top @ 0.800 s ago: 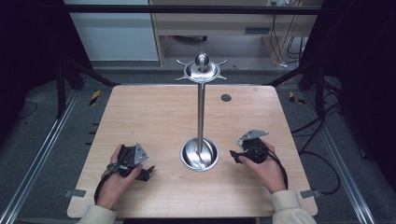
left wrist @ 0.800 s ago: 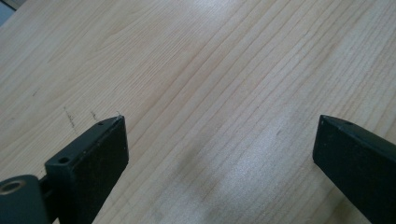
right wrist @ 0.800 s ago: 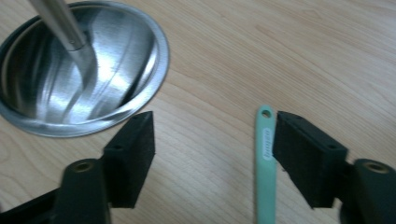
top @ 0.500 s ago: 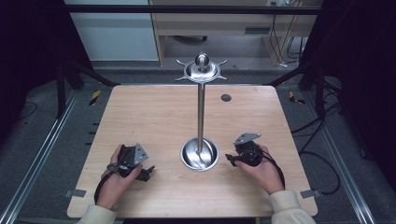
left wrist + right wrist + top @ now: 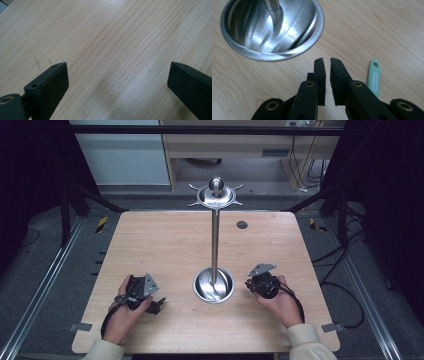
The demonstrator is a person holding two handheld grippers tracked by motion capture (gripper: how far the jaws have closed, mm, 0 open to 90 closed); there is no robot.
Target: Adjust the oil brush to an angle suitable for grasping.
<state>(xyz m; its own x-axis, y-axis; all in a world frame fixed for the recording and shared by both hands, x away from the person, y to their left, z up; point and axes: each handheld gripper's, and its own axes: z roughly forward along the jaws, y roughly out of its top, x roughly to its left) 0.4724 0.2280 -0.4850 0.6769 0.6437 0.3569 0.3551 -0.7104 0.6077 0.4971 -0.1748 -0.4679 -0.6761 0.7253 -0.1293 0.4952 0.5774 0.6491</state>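
A light wooden bench is being occupied by a steel stand's round base; a mint-green tag is lying beside it.

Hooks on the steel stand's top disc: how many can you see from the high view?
4 curved hooks show on the tall stainless steel stand: two at the left of its top disc, two at the right. Others toward the back may be hidden behind the ball-shaped knob.

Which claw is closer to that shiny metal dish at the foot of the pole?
The right claw. It sits just beside the dish's right rim, jaws nearly shut. The left claw rests farther off to the dish's left, jaws wide apart.
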